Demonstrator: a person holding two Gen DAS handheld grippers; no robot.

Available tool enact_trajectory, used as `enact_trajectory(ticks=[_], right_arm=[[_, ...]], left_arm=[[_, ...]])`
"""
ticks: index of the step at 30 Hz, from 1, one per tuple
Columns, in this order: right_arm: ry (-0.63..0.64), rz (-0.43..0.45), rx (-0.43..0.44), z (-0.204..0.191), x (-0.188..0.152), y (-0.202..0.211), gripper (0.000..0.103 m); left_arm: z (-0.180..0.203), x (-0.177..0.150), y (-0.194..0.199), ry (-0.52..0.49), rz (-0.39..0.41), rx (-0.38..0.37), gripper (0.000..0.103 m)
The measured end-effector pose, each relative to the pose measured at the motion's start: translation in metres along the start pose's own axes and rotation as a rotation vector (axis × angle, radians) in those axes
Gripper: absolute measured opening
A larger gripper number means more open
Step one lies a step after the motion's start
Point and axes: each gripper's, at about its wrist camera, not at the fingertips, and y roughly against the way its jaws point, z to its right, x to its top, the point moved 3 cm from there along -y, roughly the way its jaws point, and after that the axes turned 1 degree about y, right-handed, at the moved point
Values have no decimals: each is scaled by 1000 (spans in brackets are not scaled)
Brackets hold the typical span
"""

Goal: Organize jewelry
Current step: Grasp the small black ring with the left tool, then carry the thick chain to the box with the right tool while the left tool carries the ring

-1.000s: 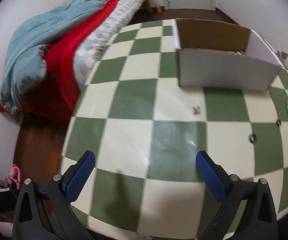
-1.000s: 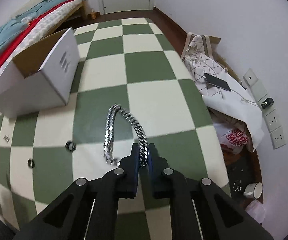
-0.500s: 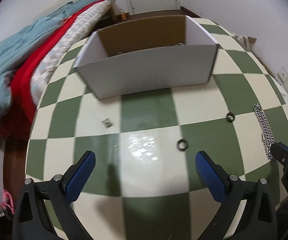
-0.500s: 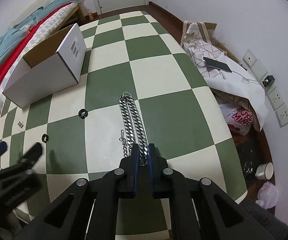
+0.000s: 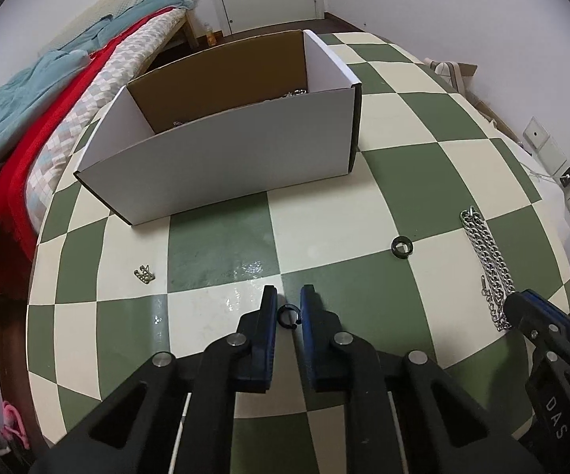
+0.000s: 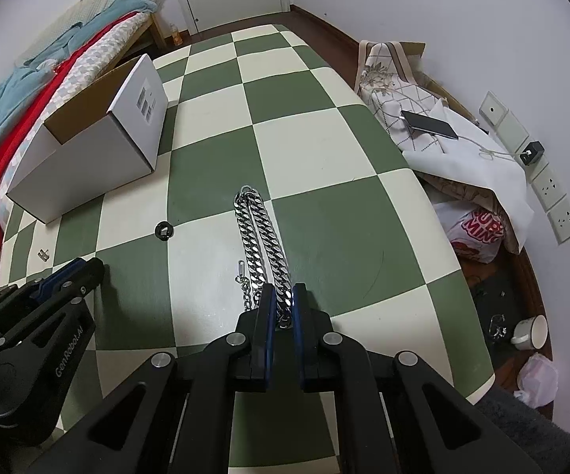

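A small black ring (image 5: pixel 288 316) lies on the green-and-cream checked table (image 5: pixel 214 237), and my left gripper (image 5: pixel 289 291) is shut on it, low over the table. A second black ring (image 5: pixel 402 247) (image 6: pixel 163 230) lies to the right. A thick silver chain (image 6: pixel 261 233) (image 5: pixel 486 264) is stretched straight on the table, with my right gripper (image 6: pixel 284 289) shut on its near end. The open white cardboard box (image 5: pixel 225 146) (image 6: pixel 87 150) stands beyond, and some metal pieces show inside. A small metal clasp (image 5: pixel 144 274) (image 6: pixel 42 253) lies at the left.
A bed with red and teal blankets (image 5: pixel 28 118) runs along the table's left side. To the right of the table, cloth, a phone (image 6: pixel 429 124) and bags are piled against the wall. A mug (image 6: pixel 532 330) sits on the floor.
My left gripper swung over to the black ring, came down low and went from wide open to shut on it. My right gripper keeps hold of the chain, which now lies straight.
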Motion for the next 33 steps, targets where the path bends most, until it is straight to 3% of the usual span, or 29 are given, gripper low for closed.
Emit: enact_trajectory(ticks=[7, 13, 20, 33], right_arm=[[-36, 3, 23, 4, 0, 2, 9], [-63, 52, 84, 3, 13, 31, 9], [-63, 145, 174, -8, 47, 80, 9], [59, 241, 335, -76, 135, 141, 9]], left_arm=[[-1, -1, 6, -3, 7, -12, 9], [-12, 8, 30, 18, 33, -58, 9], [-55, 40, 68, 114, 91, -105, 9], [-111, 115, 121, 151, 205, -130, 9]])
